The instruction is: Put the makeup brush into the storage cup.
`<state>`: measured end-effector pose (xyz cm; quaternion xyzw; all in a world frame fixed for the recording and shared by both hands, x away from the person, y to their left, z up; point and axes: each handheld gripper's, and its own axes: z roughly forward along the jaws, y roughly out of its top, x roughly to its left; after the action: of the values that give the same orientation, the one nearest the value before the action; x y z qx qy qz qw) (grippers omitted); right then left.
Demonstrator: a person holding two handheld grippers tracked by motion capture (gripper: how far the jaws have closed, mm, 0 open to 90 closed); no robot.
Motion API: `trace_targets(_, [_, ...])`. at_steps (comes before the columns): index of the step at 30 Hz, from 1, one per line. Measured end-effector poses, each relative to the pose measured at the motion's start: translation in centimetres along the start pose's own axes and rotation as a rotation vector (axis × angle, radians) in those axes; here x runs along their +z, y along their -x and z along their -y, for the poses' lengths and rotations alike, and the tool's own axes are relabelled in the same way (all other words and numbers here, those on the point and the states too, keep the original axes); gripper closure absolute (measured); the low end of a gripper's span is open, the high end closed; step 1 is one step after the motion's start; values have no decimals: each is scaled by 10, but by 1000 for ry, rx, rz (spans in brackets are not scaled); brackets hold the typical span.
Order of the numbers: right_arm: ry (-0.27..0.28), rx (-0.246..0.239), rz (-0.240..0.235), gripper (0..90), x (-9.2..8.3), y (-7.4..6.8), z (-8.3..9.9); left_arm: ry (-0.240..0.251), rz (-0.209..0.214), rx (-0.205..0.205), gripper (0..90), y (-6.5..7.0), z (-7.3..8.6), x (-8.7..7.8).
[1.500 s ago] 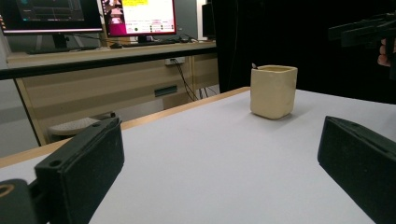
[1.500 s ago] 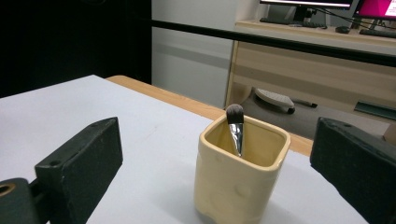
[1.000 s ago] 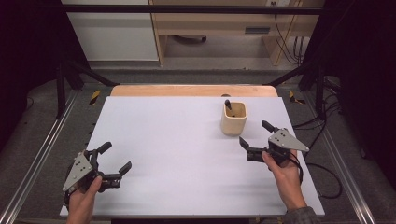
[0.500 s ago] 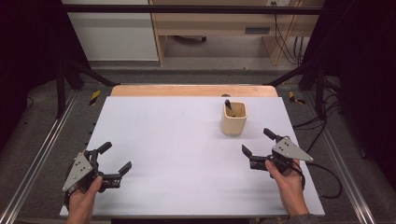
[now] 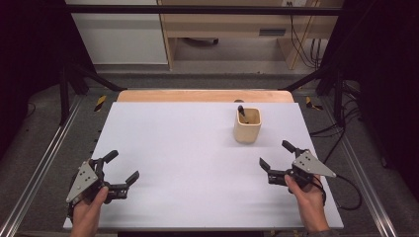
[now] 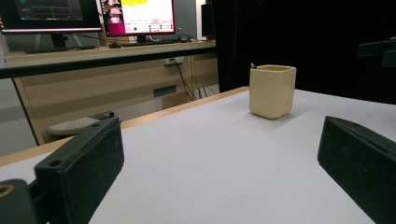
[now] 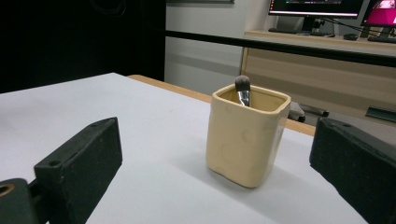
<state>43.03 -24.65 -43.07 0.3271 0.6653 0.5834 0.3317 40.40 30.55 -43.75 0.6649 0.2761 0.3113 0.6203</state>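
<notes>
Looks done to us: brush sits in the cup at table 1 o'clock, left gripper at 7 and right gripper at 4, both wide open, empty

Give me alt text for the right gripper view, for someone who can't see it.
A cream square cup stands upright on a white table, with a brush poking above its rim. The right gripper has its two black jaws wide apart in the foreground, holding nothing, with the cup between them farther off.
</notes>
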Motion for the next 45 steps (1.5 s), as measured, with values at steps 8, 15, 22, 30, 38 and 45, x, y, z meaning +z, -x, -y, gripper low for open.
trace_targets(8, [0,7,5,24,-7,-2,6,1,-1,1,1,0,0,0])
trace_targets(15, [-2,11,-1,23,-13,-2,10,2,0,-2,0,0,0,-1])
trace_targets(22, [-2,17,8,21,-20,-2,13,2,3,-1,0,-1,0,-2])
trace_targets(30, [5,5,10,14,-27,-2,19,2,2,-2,0,-1,0,-2])
trace_targets(38, [10,12,19,10,-28,0,26,8,-8,2,0,-2,0,-3])
trace_targets(45, [9,30,17,12,-29,1,30,12,-10,-3,0,-2,-1,-3])
